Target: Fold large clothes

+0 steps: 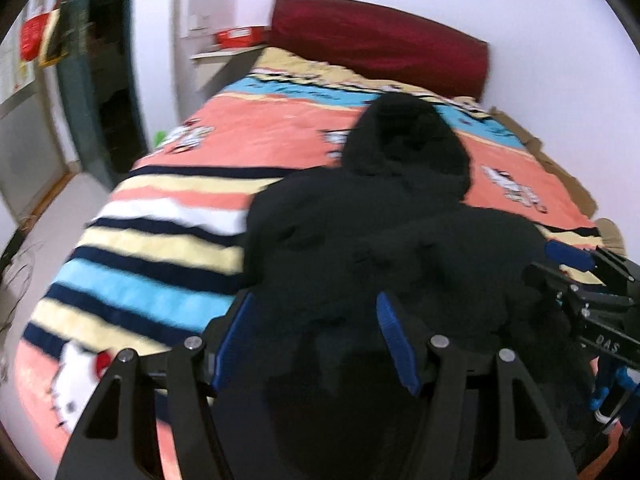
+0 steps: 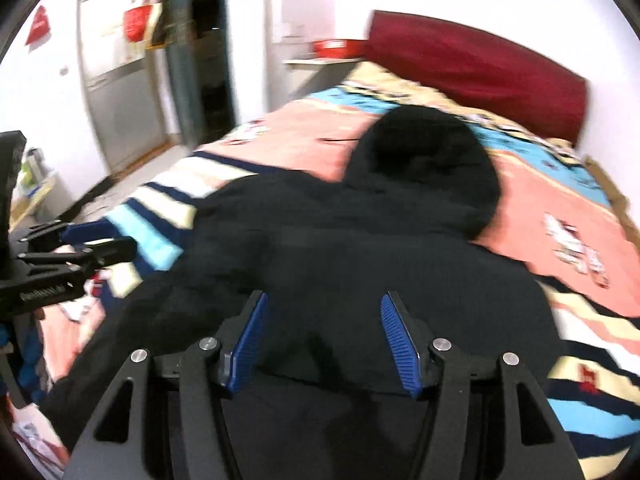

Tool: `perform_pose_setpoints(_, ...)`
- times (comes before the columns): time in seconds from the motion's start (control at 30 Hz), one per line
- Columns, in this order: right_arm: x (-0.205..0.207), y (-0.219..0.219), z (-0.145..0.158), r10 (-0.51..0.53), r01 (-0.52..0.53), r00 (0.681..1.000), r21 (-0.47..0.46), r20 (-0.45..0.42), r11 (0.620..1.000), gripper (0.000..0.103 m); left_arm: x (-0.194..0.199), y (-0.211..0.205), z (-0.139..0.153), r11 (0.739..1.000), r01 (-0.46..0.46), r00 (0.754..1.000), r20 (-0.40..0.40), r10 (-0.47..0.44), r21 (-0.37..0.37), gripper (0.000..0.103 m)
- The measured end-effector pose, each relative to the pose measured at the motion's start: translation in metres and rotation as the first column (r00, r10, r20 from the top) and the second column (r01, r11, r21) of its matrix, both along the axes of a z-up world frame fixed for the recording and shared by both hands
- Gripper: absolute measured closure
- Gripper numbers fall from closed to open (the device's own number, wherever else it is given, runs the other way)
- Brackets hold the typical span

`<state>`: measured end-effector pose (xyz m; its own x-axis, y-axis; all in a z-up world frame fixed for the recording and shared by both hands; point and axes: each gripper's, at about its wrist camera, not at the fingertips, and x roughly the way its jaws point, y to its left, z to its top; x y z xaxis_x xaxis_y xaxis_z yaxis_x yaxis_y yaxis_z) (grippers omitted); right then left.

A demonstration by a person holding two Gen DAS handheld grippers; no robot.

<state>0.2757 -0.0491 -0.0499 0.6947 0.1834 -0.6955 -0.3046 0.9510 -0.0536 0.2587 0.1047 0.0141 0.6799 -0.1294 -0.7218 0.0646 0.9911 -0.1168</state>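
Observation:
A black hooded jacket [image 1: 360,232] lies on the bed, hood toward the headboard; it also shows in the right wrist view [image 2: 360,248]. My left gripper [image 1: 316,312] is open, its blue-padded fingers spread above the jacket's lower left part. My right gripper [image 2: 324,312] is open above the jacket's lower middle. Neither holds cloth. The right gripper [image 1: 568,260] shows at the right edge of the left wrist view; the left gripper [image 2: 92,240] shows at the left edge of the right wrist view.
The bed has a striped cartoon-print cover [image 1: 160,248] and a dark red headboard [image 1: 380,44]. A small shelf with a red box [image 1: 236,38] stands beside the bed head. A door [image 2: 120,80] and floor [image 1: 52,216] lie to the left.

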Motion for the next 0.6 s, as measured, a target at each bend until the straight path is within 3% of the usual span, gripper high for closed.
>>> perform_pose_setpoints(0.23, 0.035, -0.109, -0.005, -0.205, 0.206, 0.979, -0.05, 0.019, 0.977, 0.045, 0.062, -0.084, -0.009, 0.994, 0.107, 0.994, 0.005, -0.107, 0.0, 0.041)
perform_pose_setpoints(0.37, 0.06, -0.132, -0.028, -0.244, 0.243, 0.97, -0.05, -0.011, 0.969, 0.045, 0.088, -0.116, -0.024, 0.985, 0.165, 0.986, -0.012, -0.165, 0.046, 0.041)
perform_pose_setpoints(0.47, 0.075, -0.145, -0.052, -0.262, 0.261, 0.964, -0.032, -0.044, 0.965, 0.045, 0.104, -0.131, -0.051, 0.979, 0.176, 0.983, -0.064, -0.17, 0.098, 0.041)
perform_pose_setpoints(0.6, 0.083, -0.154, -0.083, -0.247, 0.251, 0.964, 0.025, -0.1, 0.968, 0.045, 0.107, -0.135, -0.081, 0.971, 0.195, 0.98, -0.068, -0.187, 0.135, 0.039)
